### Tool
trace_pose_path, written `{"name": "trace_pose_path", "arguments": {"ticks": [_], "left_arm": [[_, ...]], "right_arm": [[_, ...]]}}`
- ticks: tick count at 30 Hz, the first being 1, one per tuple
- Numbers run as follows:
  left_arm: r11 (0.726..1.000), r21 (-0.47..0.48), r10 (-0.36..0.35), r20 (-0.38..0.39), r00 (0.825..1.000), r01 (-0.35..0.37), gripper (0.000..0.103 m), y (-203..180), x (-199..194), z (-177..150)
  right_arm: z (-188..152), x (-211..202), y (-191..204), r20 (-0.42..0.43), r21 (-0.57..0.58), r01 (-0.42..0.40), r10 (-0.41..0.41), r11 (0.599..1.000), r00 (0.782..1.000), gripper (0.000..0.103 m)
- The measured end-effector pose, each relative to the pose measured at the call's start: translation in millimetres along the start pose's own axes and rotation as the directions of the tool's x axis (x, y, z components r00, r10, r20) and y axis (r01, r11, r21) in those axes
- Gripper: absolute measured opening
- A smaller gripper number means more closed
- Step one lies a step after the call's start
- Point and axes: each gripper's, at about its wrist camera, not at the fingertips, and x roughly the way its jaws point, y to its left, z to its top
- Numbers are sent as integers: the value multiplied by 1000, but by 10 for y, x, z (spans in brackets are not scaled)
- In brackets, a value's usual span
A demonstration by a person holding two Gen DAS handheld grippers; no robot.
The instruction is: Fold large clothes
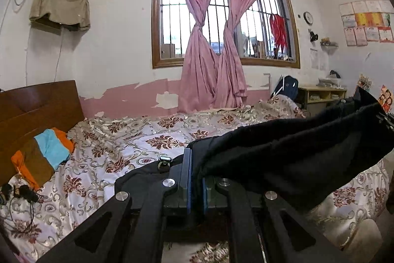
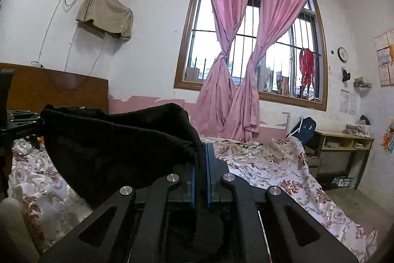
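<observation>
Spanning: black fleecy garment (image 1: 283, 152), nap coarse, slung in a sagging band above the floral satin bedspread (image 1: 123, 144).
Left gripper (image 1: 195, 164): blue pads clamped on one garment edge.
Right gripper (image 2: 200, 157): pinching the other edge.

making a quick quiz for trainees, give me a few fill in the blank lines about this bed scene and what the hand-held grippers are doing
1. Both hand-held grippers, left and right, are shut on a ____ garment.
2. The curtains at the window are ____.
3. The garment hangs stretched ____ the two hand-held grippers.
4. The folded striped cloth lies on the bed by the ____.

Missing words: black; pink; between; headboard
</observation>
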Motion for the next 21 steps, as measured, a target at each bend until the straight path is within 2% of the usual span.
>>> {"name": "trace_pose_path", "arguments": {"ticks": [7, 10, 16, 21], "left_arm": [[1000, -2, -9, -65, 998, 9, 6, -34, 574, 176], [999, -21, -46, -122, 991, 44, 6, -4, 874, 220], [996, -8, -84, -222, 971, 85, 6, 57, 1480, 221], [997, 15, -66, -244, 967, 72, 6, 8, 1845, 200]], "right_arm": [[57, 605, -109, -46, 65, -1, 4, 998, 999, 5], [24, 928, -192, -77, 88, -12, 19, 996, 997, 5], [-154, 1607, -314, -169, 71, -58, 69, 996, 983, 5], [-217, 2100, -367, -238, 35, -59, 65, 998, 969, 5]]}}
